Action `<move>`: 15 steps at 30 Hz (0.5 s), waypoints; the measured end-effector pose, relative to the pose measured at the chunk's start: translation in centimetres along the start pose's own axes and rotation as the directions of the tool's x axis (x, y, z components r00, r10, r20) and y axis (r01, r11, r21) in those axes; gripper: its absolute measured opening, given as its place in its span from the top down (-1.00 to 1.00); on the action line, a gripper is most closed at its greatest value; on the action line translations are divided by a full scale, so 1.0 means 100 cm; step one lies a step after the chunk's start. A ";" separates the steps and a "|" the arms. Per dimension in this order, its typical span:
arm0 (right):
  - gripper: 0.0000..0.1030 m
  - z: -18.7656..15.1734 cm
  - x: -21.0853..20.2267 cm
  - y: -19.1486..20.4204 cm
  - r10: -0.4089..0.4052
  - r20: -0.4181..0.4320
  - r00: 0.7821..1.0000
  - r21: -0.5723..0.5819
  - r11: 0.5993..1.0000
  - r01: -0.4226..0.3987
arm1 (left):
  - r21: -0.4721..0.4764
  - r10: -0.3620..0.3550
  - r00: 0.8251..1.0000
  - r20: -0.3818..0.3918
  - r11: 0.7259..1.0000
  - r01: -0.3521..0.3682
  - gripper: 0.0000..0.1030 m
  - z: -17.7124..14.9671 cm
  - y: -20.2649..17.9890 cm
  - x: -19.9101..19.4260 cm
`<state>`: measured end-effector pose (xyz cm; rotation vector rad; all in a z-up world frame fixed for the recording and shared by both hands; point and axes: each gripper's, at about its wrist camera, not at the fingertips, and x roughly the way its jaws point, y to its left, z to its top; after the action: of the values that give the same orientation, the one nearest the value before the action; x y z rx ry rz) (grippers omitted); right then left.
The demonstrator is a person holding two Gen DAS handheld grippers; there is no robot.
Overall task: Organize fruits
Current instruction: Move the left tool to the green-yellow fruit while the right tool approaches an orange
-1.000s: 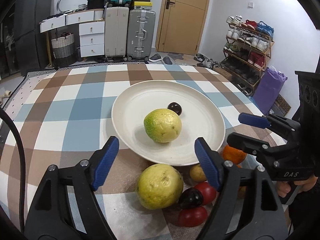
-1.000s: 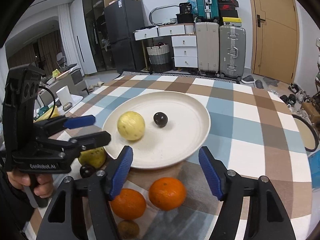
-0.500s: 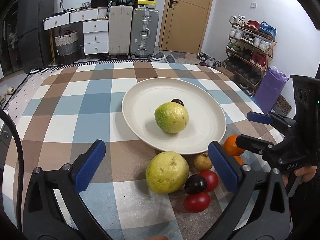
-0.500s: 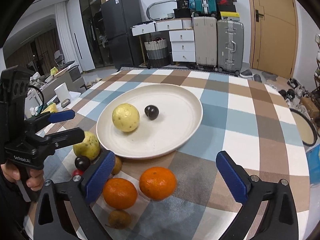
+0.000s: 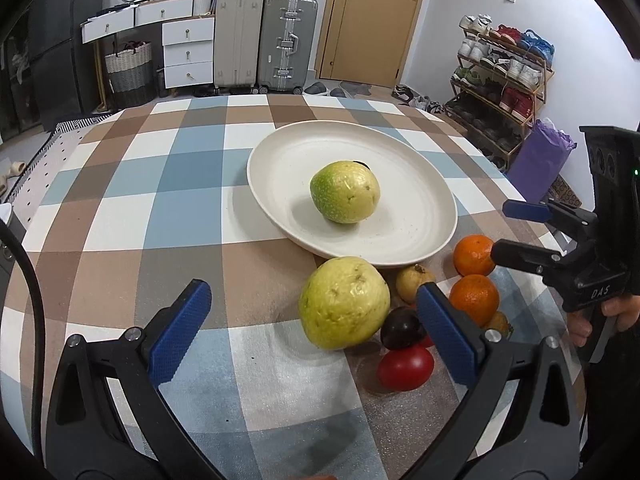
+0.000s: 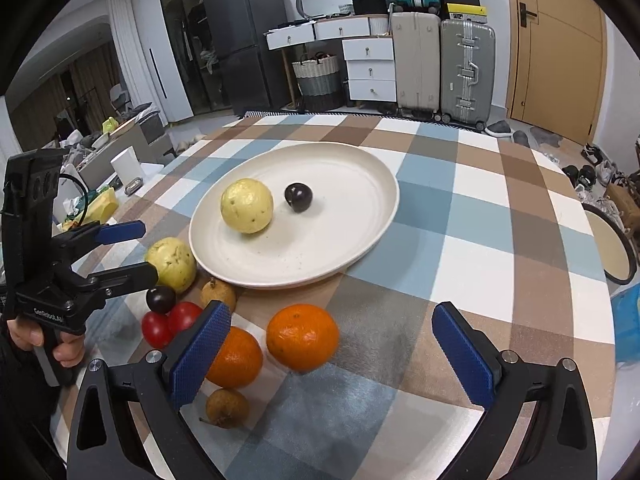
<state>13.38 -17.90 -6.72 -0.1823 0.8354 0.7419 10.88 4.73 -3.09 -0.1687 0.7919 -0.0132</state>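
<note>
Two fruits sit on the plate (image 6: 360, 256). My left gripper (image 5: 314, 330) and right gripper (image 6: 326, 354) just opened wide, holding nothing. An orange (image 6: 302, 336) waits at twelve o'clock from my right one.

Dark plum (image 5: 363, 165) on plate, mostly hidden behind guava (image 5: 345, 192).

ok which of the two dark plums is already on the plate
The dark plum beside the yellow guava on the white plate; the other plum sits on the tablecloth among the tomatoes.
</note>
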 end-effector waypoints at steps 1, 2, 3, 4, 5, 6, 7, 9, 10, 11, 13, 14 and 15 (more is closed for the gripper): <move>-0.99 0.000 0.000 -0.002 -0.003 -0.002 1.000 0.005 1.000 0.003 | 0.003 0.002 1.000 -0.002 1.000 -0.002 -0.97 0.000 -0.001 0.001; -0.99 0.000 0.000 -0.003 -0.008 -0.007 1.000 0.012 1.000 0.008 | 0.005 0.005 1.000 -0.002 1.000 -0.005 -0.97 -0.001 -0.001 0.001; -0.99 -0.001 0.000 -0.005 -0.012 -0.013 1.000 0.019 1.000 0.013 | 0.007 0.006 1.000 -0.003 1.000 -0.006 -0.97 0.000 -0.002 0.002; -0.99 -0.001 0.001 -0.007 -0.012 -0.020 1.000 0.022 1.000 0.013 | 0.006 0.004 1.000 -0.005 1.000 -0.004 -0.97 -0.001 -0.001 0.002; -0.99 -0.002 0.001 -0.008 -0.012 -0.028 1.000 0.022 1.000 0.013 | 0.003 0.001 1.000 -0.005 1.000 -0.001 -0.97 0.000 -0.001 0.003; -0.99 -0.002 0.002 -0.009 -0.012 -0.038 0.999 0.022 1.000 0.013 | 0.000 -0.003 1.000 -0.007 1.000 0.003 -0.97 0.000 0.000 0.003; -0.99 -0.003 0.002 -0.009 -0.009 -0.044 0.999 0.022 1.000 0.010 | -0.003 -0.004 1.000 -0.009 1.000 0.004 -0.97 0.001 0.000 0.004; -0.99 -0.004 0.003 -0.011 0.004 -0.055 0.998 0.025 1.000 -0.002 | -0.007 -0.009 1.000 -0.011 1.000 0.009 -0.97 0.001 0.001 0.005; -0.99 -0.005 0.004 -0.010 0.008 -0.062 0.998 0.024 1.000 -0.006 | -0.007 -0.010 1.000 -0.011 1.000 0.009 -0.97 0.001 0.001 0.005; -0.99 -0.005 0.005 -0.010 0.008 -0.067 0.998 0.021 1.000 -0.007 | -0.007 -0.010 1.000 -0.011 1.000 0.010 -0.97 0.001 0.001 0.006; -0.99 -0.006 0.006 -0.009 0.006 -0.076 0.997 0.013 1.000 -0.005 | -0.007 -0.010 1.000 -0.012 1.000 0.010 -0.97 0.001 0.001 0.005; -0.99 -0.007 0.007 -0.009 0.010 -0.083 0.997 0.011 1.000 -0.009 | -0.008 -0.012 1.000 -0.013 1.000 0.012 -0.97 0.001 0.002 0.005; -0.99 -0.008 0.007 -0.009 0.015 -0.089 0.996 0.008 1.000 -0.014 | -0.009 -0.013 1.000 -0.014 1.000 0.013 -0.97 0.001 0.002 0.005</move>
<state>13.81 -18.51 -7.86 -0.2042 0.9249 0.7485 11.30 4.90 -3.43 -0.1828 0.8048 -0.0230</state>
